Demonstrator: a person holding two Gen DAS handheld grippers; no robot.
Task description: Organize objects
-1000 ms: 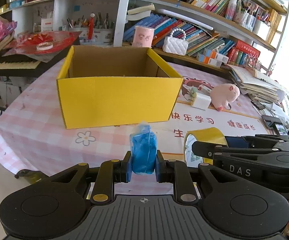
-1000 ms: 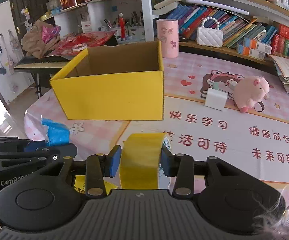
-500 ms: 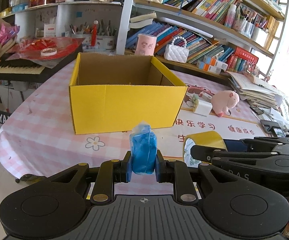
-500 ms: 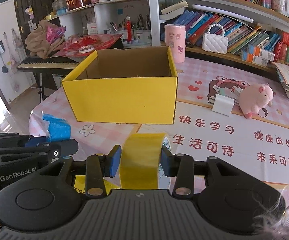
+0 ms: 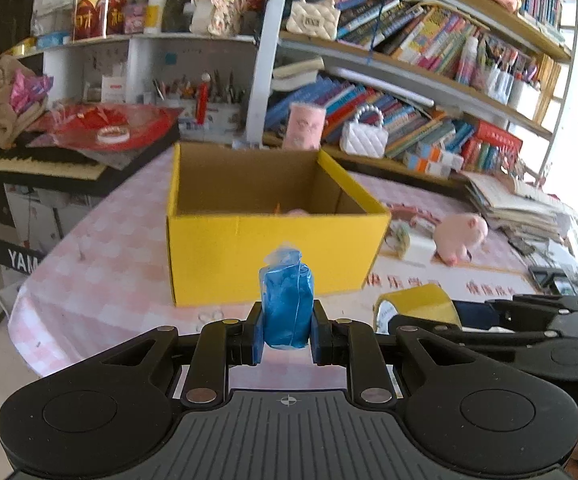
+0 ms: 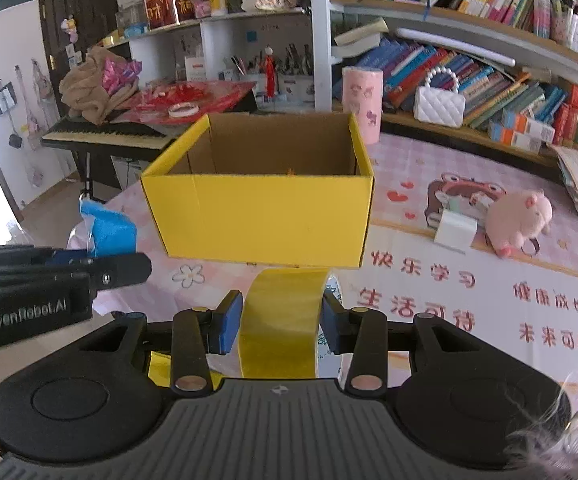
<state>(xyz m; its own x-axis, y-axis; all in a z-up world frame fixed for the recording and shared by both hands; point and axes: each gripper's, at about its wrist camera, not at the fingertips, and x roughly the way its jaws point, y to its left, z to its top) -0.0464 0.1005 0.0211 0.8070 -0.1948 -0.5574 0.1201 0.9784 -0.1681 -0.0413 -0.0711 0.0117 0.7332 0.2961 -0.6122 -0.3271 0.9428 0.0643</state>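
My left gripper (image 5: 287,336) is shut on a blue plastic-wrapped packet (image 5: 287,304), held above the table's near edge in front of the open yellow cardboard box (image 5: 265,252). My right gripper (image 6: 281,324) is shut on a roll of yellow tape (image 6: 281,320), also held in front of the box (image 6: 261,216). The tape roll shows in the left wrist view (image 5: 417,306) to the right, and the blue packet shows in the right wrist view (image 6: 109,232) at the left. Something pinkish lies inside the box, mostly hidden.
A pink checked tablecloth (image 6: 449,300) covers the table. A pink plush pig (image 6: 517,216) and a small white box (image 6: 455,232) lie right of the yellow box. A pink cylinder (image 6: 361,104) stands behind it. Bookshelves (image 5: 429,92) and a keyboard (image 5: 33,160) are beyond.
Both grippers have risen and tilted, so the box now sits lower and farther in view with more of its inside showing. Both holds are unchanged.
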